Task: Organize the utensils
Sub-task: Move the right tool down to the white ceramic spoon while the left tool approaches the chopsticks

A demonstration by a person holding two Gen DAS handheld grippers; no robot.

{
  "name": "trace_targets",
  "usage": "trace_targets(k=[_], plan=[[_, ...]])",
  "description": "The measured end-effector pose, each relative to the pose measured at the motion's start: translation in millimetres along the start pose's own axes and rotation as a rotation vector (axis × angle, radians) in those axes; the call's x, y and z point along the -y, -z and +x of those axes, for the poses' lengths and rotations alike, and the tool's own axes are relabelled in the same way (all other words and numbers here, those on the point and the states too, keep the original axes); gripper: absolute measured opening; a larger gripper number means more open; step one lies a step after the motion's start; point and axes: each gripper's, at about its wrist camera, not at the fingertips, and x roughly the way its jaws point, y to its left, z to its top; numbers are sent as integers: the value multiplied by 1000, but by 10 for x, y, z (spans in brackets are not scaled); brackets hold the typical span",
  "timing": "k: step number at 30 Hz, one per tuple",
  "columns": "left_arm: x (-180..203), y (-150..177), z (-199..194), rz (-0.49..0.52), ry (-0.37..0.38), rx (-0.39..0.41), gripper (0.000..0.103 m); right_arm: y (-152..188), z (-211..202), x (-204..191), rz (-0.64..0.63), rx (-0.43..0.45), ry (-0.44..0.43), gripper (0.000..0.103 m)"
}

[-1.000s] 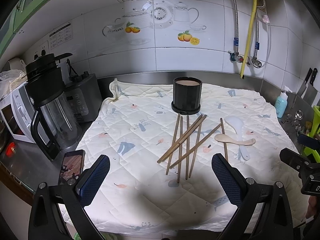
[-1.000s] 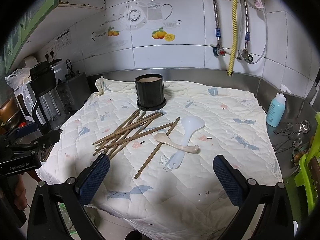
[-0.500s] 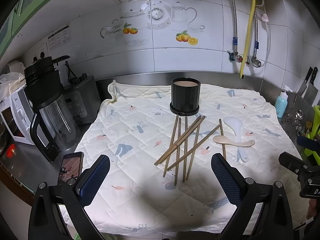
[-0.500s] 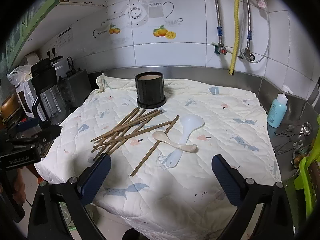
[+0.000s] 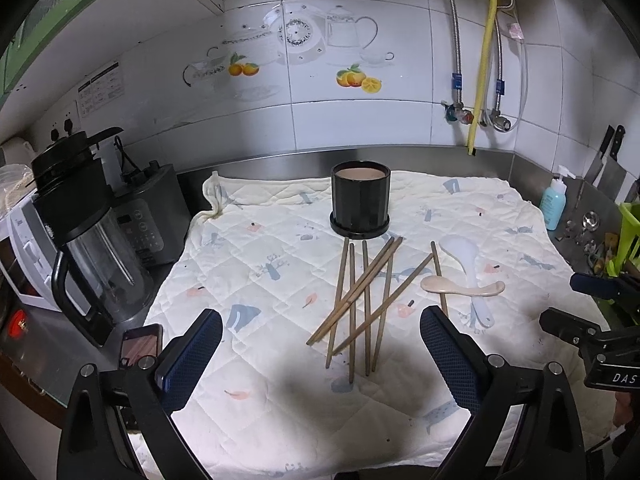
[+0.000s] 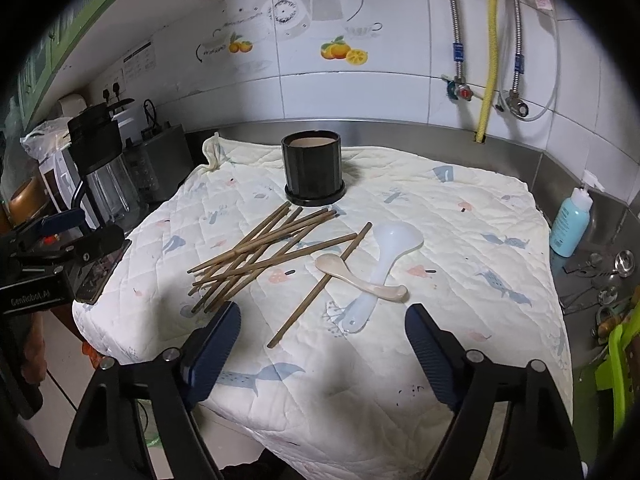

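A black utensil holder [image 5: 360,200] [image 6: 313,170] stands upright at the back of a quilted cloth [image 5: 264,264] [image 6: 460,220]. Several wooden chopsticks [image 5: 362,300] [image 6: 264,254] lie crossed in front of it. A beige spoon [image 5: 460,287] [image 6: 360,277] lies across a white rice paddle [image 5: 470,276] [image 6: 380,268] to their right. My left gripper [image 5: 320,356] is open and empty, hovering before the chopsticks. My right gripper [image 6: 322,342] is open and empty, just before the paddle handle and one loose chopstick [image 6: 320,286].
A blender jug [image 5: 80,232] [image 6: 104,164], appliances and a phone [image 5: 140,344] sit left of the cloth. A blue soap bottle [image 5: 554,204] [image 6: 572,220], metal bits and a green rack [image 5: 628,236] are at the right. Pipes [image 5: 480,60] run down the tiled wall.
Both grippers have moved forward and slightly down toward the utensils, which look larger and nearer. Nothing on the cloth has moved. Both stay open.
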Motion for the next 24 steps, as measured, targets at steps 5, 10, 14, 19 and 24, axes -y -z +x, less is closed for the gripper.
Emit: trace_targets(k=[5, 10, 14, 19, 24], plan=[[-91, -96, 175, 9, 21, -3, 103, -80, 112, 1, -3, -24, -3, 85], [-201, -203, 367, 15, 38, -6, 102, -171, 256, -15, -24, -54, 5, 76], [-281, -266, 536, 24, 42, -21, 98, -246, 405, -38, -42, -81, -5, 72], [-385, -315, 699, 25, 41, -35, 96, -308, 562, -78, -70, -103, -7, 69], [-452, -358, 839, 18, 46, -46, 95, -375, 707, -78, -84, -121, -16, 67]])
